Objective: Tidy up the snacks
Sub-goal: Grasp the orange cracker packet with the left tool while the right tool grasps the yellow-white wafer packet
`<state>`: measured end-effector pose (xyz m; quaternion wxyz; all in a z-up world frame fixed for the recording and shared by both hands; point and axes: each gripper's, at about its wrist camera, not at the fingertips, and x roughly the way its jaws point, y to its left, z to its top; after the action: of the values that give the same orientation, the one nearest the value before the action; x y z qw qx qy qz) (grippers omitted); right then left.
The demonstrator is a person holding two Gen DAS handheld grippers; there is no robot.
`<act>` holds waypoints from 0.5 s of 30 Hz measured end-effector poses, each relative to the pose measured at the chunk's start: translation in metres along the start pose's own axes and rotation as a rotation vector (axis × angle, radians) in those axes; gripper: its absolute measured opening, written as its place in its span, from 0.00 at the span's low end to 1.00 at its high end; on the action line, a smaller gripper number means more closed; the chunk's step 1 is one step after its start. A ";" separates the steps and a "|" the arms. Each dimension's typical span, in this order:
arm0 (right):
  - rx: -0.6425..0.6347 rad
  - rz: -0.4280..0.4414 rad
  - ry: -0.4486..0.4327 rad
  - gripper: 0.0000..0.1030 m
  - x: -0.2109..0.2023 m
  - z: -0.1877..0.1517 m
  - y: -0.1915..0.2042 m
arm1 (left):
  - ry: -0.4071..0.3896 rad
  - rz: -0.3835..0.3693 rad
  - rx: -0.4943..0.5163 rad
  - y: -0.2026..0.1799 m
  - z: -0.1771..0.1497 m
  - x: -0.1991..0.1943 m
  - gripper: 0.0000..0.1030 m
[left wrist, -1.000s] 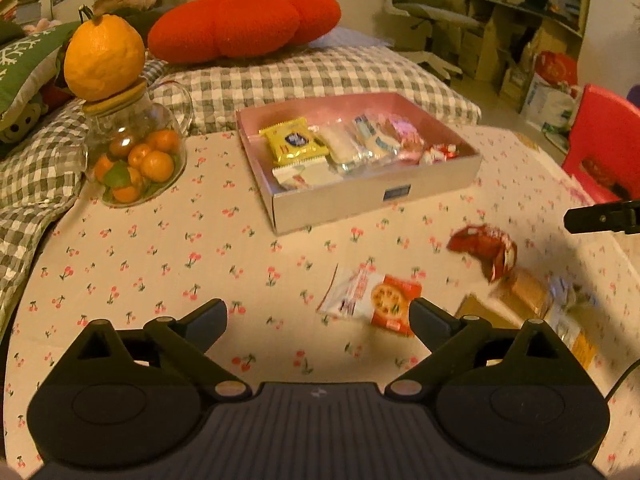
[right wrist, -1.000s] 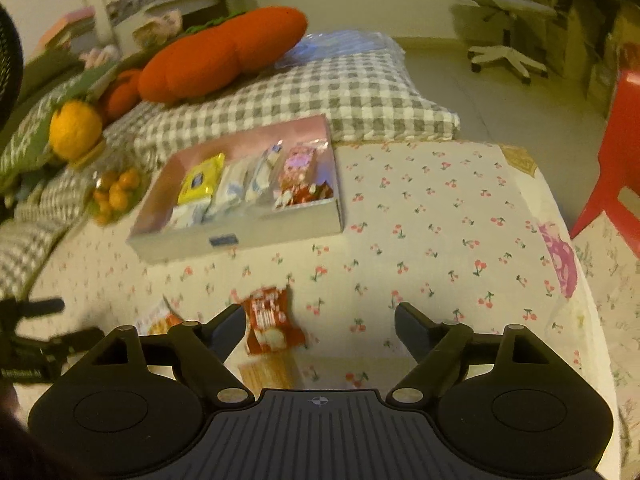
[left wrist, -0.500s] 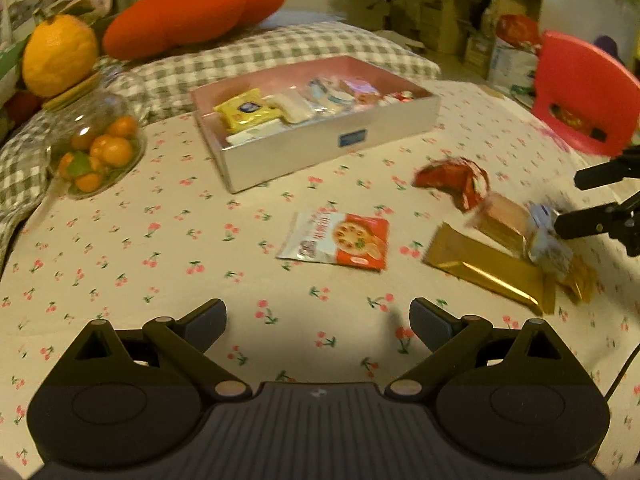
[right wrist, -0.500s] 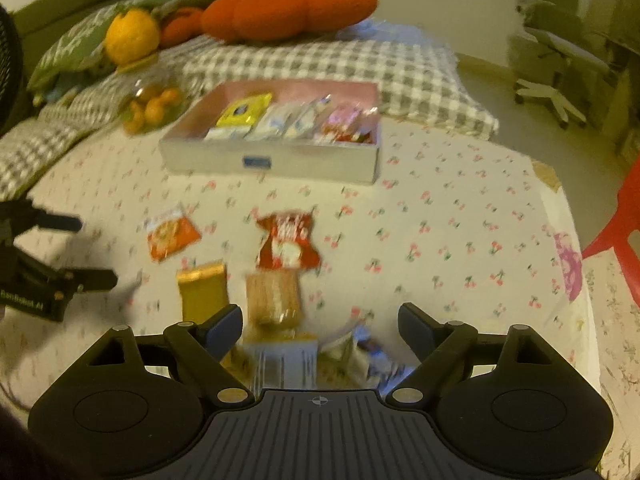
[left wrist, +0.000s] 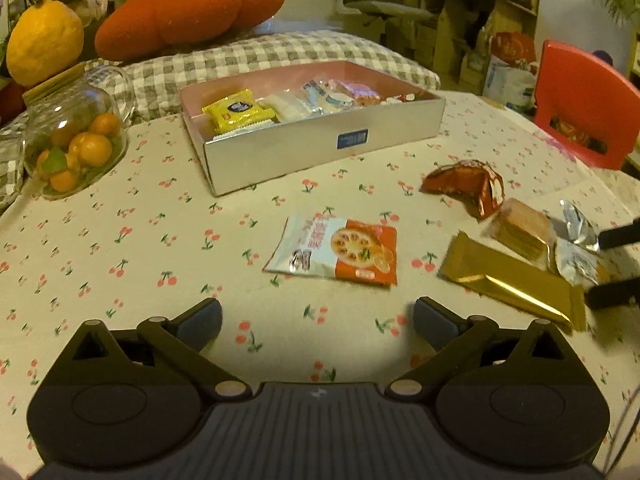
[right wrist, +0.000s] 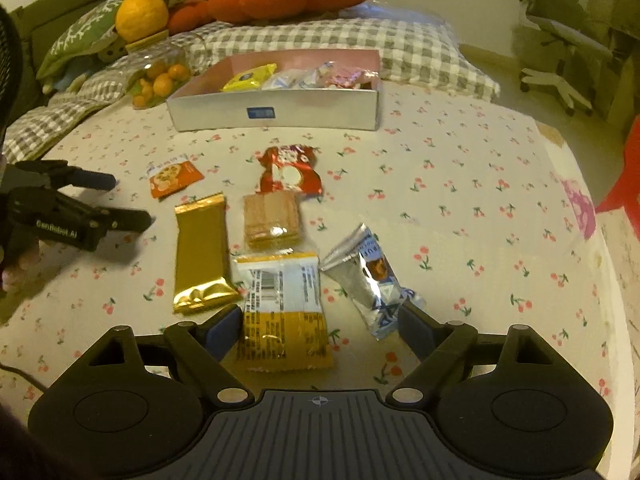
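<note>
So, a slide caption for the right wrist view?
Open right gripper above a yellow-and-white snack packet on the cherry-print tablecloth.

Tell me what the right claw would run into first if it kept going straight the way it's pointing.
Most likely the yellow and white snack packet, which lies on the tablecloth right between the open right claw fingers. The silver packet sits just to the right of that line. Depth is hard to judge here.
</note>
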<state>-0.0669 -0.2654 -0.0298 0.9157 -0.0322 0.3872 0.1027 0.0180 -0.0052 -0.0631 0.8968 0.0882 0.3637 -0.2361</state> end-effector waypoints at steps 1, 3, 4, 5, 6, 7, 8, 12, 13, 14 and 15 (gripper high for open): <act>-0.005 -0.001 -0.006 0.84 0.000 -0.002 0.001 | -0.008 0.000 0.000 0.000 0.001 0.001 1.00; -0.026 0.000 -0.021 0.84 0.001 -0.004 0.003 | -0.017 -0.002 0.000 0.000 0.003 0.004 1.00; -0.031 0.005 -0.026 0.83 0.000 -0.004 0.004 | -0.020 -0.002 -0.001 0.000 0.005 0.006 1.00; -0.035 0.013 -0.030 0.83 0.000 -0.004 0.005 | -0.023 -0.001 -0.002 0.000 0.006 0.008 1.00; -0.040 0.020 -0.031 0.83 0.000 -0.005 0.006 | -0.026 -0.001 -0.002 0.000 0.007 0.009 1.00; -0.049 0.024 -0.032 0.83 0.000 -0.005 0.007 | -0.028 -0.002 -0.003 0.000 0.008 0.011 1.00; -0.063 0.023 -0.036 0.83 0.001 -0.006 0.009 | -0.032 -0.002 -0.003 0.001 0.009 0.012 1.00; -0.063 0.033 -0.042 0.82 0.002 -0.006 0.009 | -0.041 -0.001 -0.002 0.000 0.012 0.016 1.00; -0.064 0.034 -0.044 0.82 0.002 -0.006 0.009 | -0.042 -0.002 -0.004 0.000 0.013 0.017 1.00; -0.065 0.035 -0.048 0.79 0.002 -0.005 0.010 | -0.043 -0.002 -0.005 0.000 0.013 0.018 1.00; -0.066 0.037 -0.050 0.78 0.002 -0.005 0.010 | -0.045 -0.002 -0.005 0.000 0.014 0.018 0.99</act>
<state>-0.0713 -0.2559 -0.0345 0.9215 -0.0525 0.3609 0.1332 0.0372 -0.0165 -0.0657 0.9048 0.0801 0.3441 -0.2379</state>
